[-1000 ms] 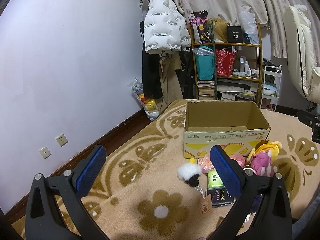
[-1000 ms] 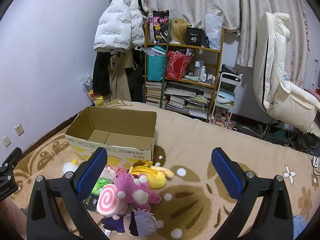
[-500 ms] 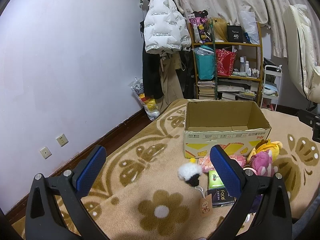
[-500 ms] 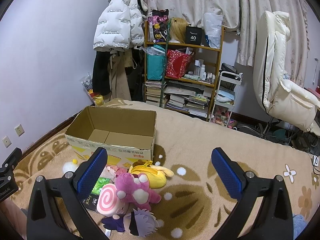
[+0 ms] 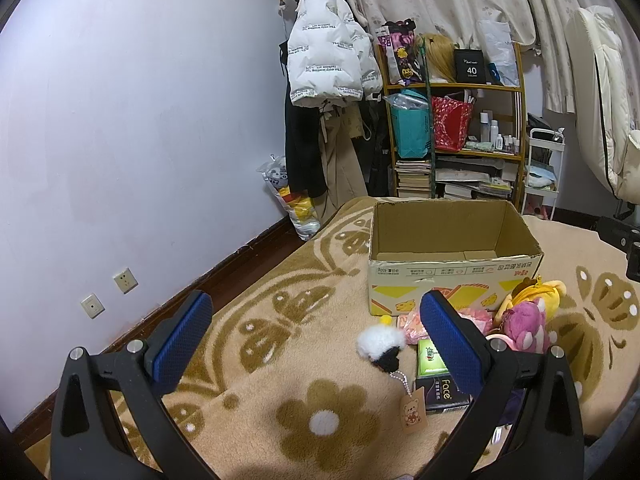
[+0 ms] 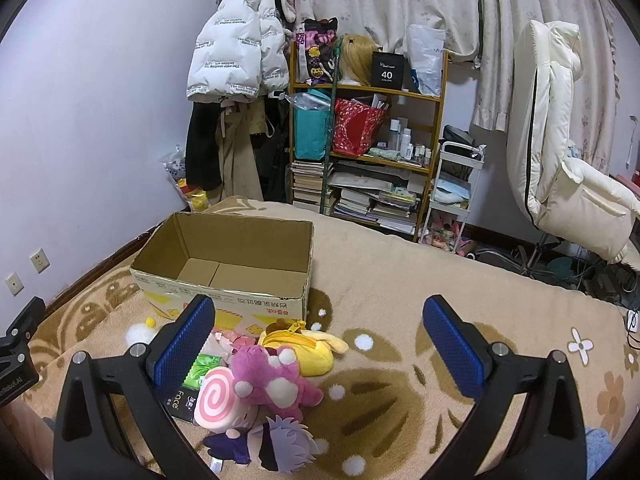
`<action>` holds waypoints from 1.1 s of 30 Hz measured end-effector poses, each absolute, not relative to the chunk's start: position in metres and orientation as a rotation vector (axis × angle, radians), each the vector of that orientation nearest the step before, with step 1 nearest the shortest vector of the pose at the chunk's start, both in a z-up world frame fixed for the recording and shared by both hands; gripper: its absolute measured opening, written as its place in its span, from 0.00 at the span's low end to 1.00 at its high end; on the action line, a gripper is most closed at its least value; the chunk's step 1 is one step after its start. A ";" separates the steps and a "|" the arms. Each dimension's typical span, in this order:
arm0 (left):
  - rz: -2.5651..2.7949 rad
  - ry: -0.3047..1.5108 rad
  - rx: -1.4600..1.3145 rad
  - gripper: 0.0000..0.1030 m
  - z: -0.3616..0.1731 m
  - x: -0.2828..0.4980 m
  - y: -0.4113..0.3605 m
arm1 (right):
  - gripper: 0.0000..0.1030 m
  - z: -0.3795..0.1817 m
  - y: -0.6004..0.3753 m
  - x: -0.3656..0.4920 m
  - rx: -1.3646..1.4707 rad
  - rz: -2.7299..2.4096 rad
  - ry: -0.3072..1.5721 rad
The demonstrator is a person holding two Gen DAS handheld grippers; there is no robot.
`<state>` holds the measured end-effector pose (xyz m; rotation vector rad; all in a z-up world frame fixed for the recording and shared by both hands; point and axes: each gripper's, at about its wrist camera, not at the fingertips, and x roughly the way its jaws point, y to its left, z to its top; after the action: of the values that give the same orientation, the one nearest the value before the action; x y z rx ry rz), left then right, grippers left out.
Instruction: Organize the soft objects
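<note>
Left wrist view: left claw (image 5: 316, 336) spread wide, grasping nothing, held above the patterned carpet (image 5: 280, 360). Black-and-white pompom (image 5: 380, 346) between its fingers; cardboard box (image 5: 452, 256) beyond, open-topped.

Right wrist view: right claw (image 6: 320, 340) released, holding nothing, poised over the toy pile. Pink plush (image 6: 272, 380), yellow plush pouch (image 6: 300, 344), swirl cushion (image 6: 218, 398) and purple-haired doll (image 6: 276, 446) lie together just before the box (image 6: 224, 264).

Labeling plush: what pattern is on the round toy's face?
A pink-and-white spiral on the round toy; right wrist view shows it best.
</note>
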<state>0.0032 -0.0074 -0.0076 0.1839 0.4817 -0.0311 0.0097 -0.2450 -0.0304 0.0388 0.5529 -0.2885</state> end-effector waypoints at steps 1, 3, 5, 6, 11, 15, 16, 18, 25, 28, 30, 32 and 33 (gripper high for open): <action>-0.031 0.482 0.184 1.00 -0.008 0.003 -0.007 | 1.00 -0.031 -0.245 0.010 0.039 -0.289 0.552; -0.032 0.486 0.183 1.00 -0.008 0.004 -0.007 | 1.00 -0.030 -0.245 0.010 0.038 -0.288 0.555; -0.031 0.500 0.177 1.00 -0.011 0.006 -0.005 | 1.00 -0.031 -0.244 0.010 0.037 -0.290 0.556; -0.028 0.504 0.175 1.00 -0.012 0.007 -0.004 | 1.00 -0.030 -0.245 0.010 0.038 -0.288 0.556; -0.034 0.543 0.162 1.00 -0.016 0.012 -0.001 | 1.00 -0.028 -0.244 0.010 0.039 -0.278 0.555; -0.017 0.578 0.193 1.00 -0.020 0.016 -0.006 | 1.00 -0.048 -0.248 0.010 0.043 -0.277 0.562; -0.019 0.587 0.198 1.00 -0.021 0.017 -0.008 | 1.00 -0.051 -0.249 0.011 0.050 -0.277 0.572; -0.026 0.605 0.205 1.00 -0.022 0.020 -0.010 | 1.00 -0.054 -0.252 0.013 0.062 -0.278 0.587; -0.079 0.679 0.233 1.00 -0.028 0.038 -0.022 | 1.00 -0.058 -0.259 0.030 0.098 -0.256 0.652; -0.097 0.703 0.243 1.00 -0.030 0.048 -0.027 | 1.00 -0.058 -0.267 0.044 0.147 -0.247 0.681; -0.101 0.721 0.247 1.00 -0.033 0.056 -0.030 | 1.00 -0.060 -0.272 0.052 0.184 -0.244 0.697; -0.106 0.736 0.249 1.00 -0.036 0.064 -0.033 | 1.00 -0.063 -0.278 0.060 0.220 -0.239 0.710; -0.109 0.748 0.248 1.00 -0.039 0.070 -0.034 | 1.00 -0.065 -0.279 0.063 0.236 -0.236 0.714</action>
<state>0.0701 -0.0336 -0.0386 0.2480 0.7477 -0.1091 0.0634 -0.2788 -0.0647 0.2357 0.7141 -0.2363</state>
